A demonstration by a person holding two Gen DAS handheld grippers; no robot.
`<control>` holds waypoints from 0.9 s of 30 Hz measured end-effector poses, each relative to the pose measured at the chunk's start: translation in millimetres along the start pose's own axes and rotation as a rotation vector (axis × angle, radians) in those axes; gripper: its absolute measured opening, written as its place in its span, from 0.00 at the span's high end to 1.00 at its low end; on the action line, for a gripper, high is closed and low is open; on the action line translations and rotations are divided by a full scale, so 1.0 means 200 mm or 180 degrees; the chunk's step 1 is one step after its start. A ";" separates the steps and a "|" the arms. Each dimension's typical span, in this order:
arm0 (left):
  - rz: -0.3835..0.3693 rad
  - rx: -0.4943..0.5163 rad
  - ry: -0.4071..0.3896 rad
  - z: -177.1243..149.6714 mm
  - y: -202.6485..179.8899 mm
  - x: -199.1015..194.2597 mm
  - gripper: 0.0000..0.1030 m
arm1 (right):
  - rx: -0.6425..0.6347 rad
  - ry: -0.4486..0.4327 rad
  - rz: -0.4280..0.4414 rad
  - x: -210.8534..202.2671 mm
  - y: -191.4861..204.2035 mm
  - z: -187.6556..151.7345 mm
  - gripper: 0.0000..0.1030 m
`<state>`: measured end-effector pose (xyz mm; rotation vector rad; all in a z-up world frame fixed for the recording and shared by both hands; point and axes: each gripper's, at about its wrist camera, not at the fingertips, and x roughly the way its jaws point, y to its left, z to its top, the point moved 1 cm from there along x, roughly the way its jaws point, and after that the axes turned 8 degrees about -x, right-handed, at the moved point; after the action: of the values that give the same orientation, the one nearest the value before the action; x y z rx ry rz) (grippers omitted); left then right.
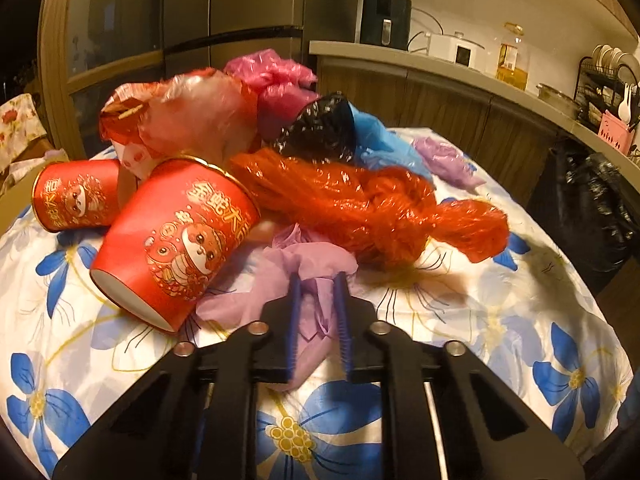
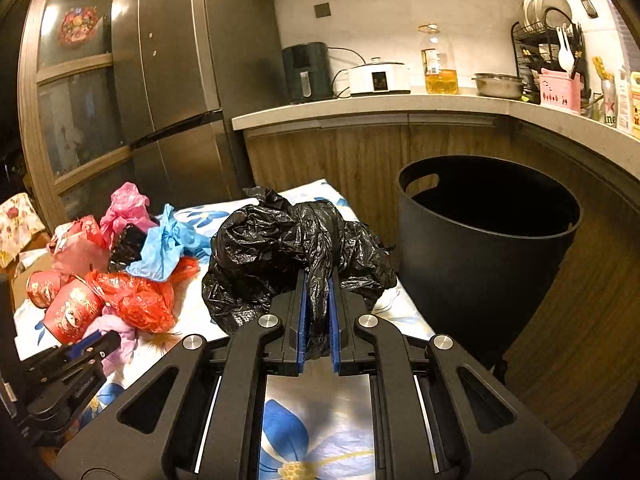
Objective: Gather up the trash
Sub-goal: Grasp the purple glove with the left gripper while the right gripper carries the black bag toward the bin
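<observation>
Tongs first: my left gripper (image 1: 318,280) is pinching the lilac plastic bag (image 1: 304,264), blue pads (image 1: 295,320) pressing its crumpled end from both sides, bag lying on the floral tablecloth (image 1: 500,320). My right gripper (image 2: 318,276) is clamping the big black trash bag (image 2: 280,248), a twist of it squeezed between the pads, rest of the bag bulging out in front & above the cloth, near the table's right edge.

Around the left tongs: red paper cup (image 1: 176,240) is lying on its side just left of the lilac bag, touching it, base pointing toward me. 2nd red cup (image 1: 76,196) is lying behind it, further left. Orange-red twisted bag (image 1: 360,204) is stretching across just behind the lilac one. Behind that I'm seeing a pile: pale pink bag (image 1: 192,116), magenta bag (image 1: 276,76), small black bag (image 1: 320,128), blue bag (image 1: 380,144), & another lilac scrap (image 1: 444,156) off to the right.

From the right wrist cam, the black bin (image 2: 480,240) is standing open on the floor just right of the table, w/ a handle cutout near its rim. Wooden cabinets & counter (image 2: 400,104) are running behind it, fridge (image 2: 180,80) at left.
</observation>
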<state>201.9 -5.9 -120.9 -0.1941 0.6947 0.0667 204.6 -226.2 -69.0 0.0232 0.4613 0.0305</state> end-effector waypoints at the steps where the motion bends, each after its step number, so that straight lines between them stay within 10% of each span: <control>1: -0.0012 -0.0005 0.0007 0.00 0.00 0.00 0.91 | 0.0004 -0.0003 -0.0006 -0.01 -0.01 0.00 0.91; 27: -0.0979 0.0177 -0.0744 0.30 -0.35 -0.58 0.97 | 0.0277 -0.0408 -0.0475 -0.25 -0.41 0.24 0.91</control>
<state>159.6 -61.7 8.5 -0.2335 0.4275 -0.2212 184.2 -309.8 -6.3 0.0757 0.3350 -0.1369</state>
